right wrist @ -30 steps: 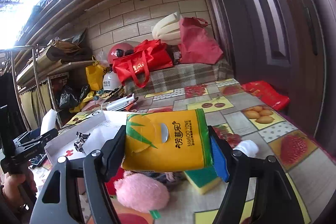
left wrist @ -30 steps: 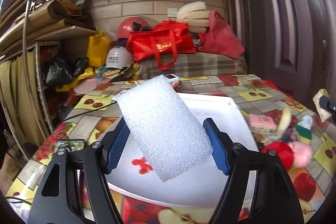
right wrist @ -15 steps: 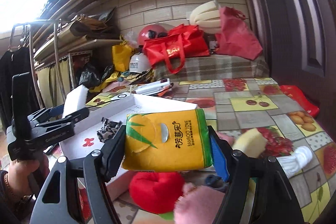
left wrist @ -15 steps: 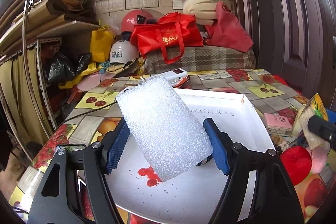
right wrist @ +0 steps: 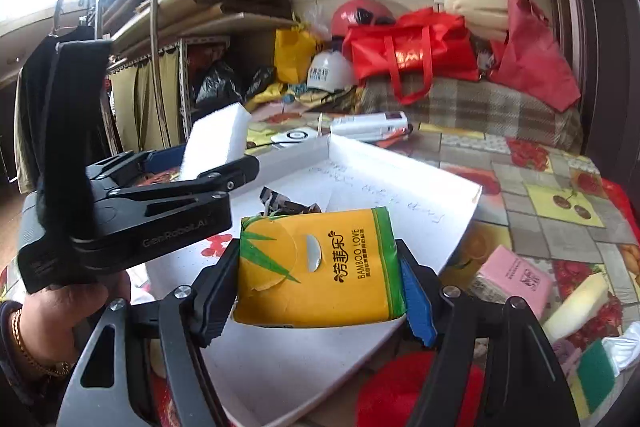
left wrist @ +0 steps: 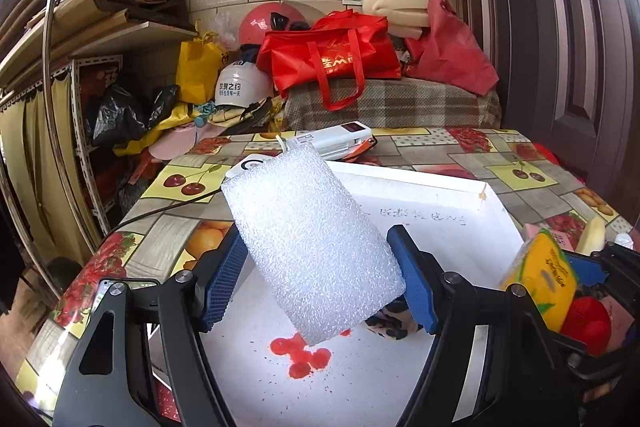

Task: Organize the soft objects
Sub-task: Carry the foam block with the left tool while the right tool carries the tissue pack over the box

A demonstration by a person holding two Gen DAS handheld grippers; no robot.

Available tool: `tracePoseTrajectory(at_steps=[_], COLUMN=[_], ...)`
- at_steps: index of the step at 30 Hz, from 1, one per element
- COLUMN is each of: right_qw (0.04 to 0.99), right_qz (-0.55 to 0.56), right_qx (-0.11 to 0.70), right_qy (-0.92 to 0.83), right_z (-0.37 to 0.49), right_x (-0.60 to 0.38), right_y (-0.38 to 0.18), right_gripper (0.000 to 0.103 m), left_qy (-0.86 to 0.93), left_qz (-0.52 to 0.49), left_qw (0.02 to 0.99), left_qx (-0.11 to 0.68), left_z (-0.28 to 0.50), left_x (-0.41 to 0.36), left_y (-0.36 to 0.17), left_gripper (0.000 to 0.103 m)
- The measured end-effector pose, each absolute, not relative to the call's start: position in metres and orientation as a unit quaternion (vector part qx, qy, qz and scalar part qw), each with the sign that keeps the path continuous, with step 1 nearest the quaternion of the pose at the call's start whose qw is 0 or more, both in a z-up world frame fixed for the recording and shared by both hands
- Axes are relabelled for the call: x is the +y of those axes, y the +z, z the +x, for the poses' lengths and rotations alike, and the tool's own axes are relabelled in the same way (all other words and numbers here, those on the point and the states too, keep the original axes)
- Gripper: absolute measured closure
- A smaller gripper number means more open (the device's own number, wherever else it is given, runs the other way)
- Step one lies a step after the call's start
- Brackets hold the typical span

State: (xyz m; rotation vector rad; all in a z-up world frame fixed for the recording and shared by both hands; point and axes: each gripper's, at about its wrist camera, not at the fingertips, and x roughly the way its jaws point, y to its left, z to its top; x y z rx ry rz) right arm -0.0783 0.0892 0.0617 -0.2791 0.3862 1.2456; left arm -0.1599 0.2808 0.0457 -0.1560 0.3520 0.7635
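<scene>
Between my left gripper's (left wrist: 316, 269) jaws sits the white foam block (left wrist: 308, 247), clamped, long axis tilted up-left; below lies the white tray (left wrist: 472, 203). My right gripper (right wrist: 320, 291) grips the yellow tissue pack (right wrist: 320, 267) over the tray's near edge.

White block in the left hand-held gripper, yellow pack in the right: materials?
White block: likely expanded polyethylene foam, matte, with a pebbly, bubbled surface. Yellow pack: thin glossy printed plastic film, creased at the edges, with a tear-open flap; probably a tissue pack.
</scene>
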Motion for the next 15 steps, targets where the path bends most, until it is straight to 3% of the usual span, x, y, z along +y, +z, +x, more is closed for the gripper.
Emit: tracePoseTrajectory(at_steps=[15], right_qw=[0.819], right_qz=[-0.126], right_qx=[0.208], right_qy=[0.52], right_z=[-0.053], right_x=[0.13], right_y=[0.06], right_gripper=[0.031], left_qy=[0.372], left_qz=[-0.105], left_qw=[0.901], left_qx=[0.198], left_z=[-0.15], left_x=[0.302], left_y=[0.041], left_gripper=[0.031])
